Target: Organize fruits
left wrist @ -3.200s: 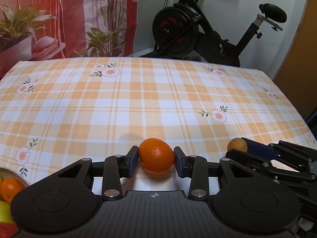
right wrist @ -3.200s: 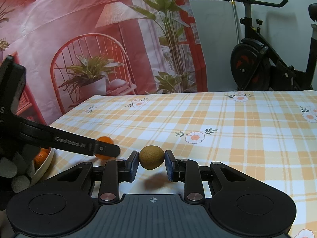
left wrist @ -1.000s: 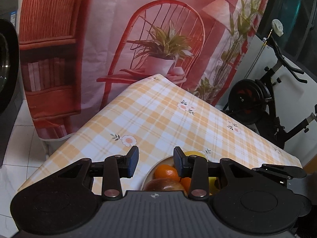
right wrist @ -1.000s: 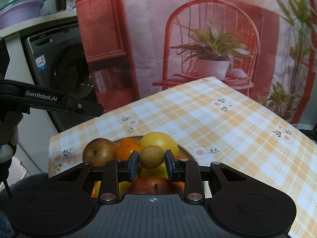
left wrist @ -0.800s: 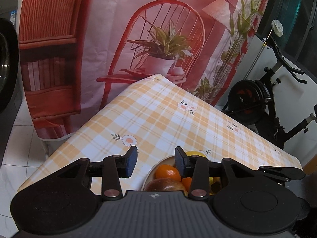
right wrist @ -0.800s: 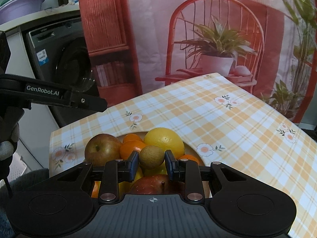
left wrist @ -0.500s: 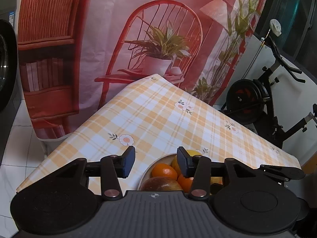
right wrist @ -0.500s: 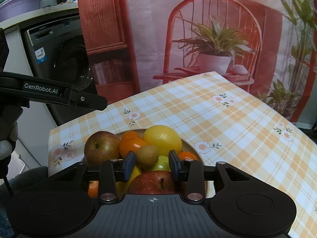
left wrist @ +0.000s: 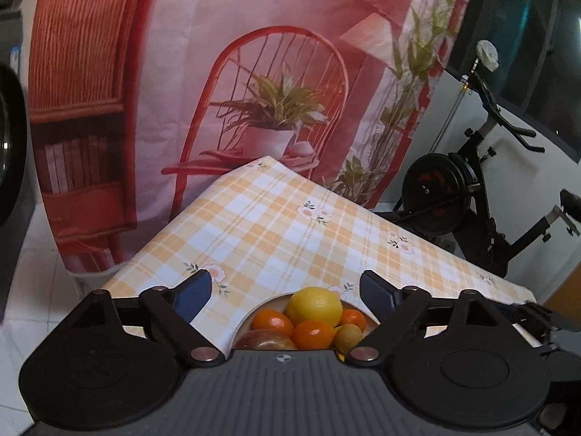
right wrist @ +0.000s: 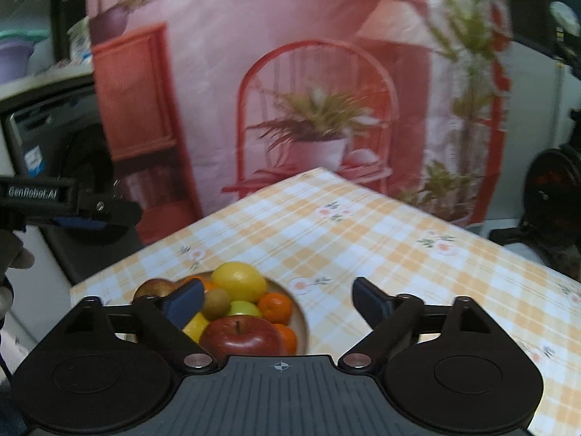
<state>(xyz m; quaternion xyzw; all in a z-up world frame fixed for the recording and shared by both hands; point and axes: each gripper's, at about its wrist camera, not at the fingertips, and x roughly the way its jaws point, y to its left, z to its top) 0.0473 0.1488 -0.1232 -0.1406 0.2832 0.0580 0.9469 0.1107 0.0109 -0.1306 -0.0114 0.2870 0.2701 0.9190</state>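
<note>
Both grippers stand over the fruit bowl (right wrist: 300, 318), and I find nothing clamped in either. My left gripper (left wrist: 283, 292) has its jaws spreading wide, blue pads clear of the fruit below. My right gripper (right wrist: 277, 299) is likewise opening, pads apart; the kiwi (right wrist: 215, 298) lies loose in the bowl, just beside the left pad, against the lemon (right wrist: 239, 282). A red apple (right wrist: 240, 334) sits at the bowl's near side, mandarins (right wrist: 275, 306) to its right. A brownish apple (right wrist: 154, 288) sits at the bowl's far left, blurred, so I judge that loosely. Bowl rests on the checked tablecloth (right wrist: 381, 250), near its corner.
</note>
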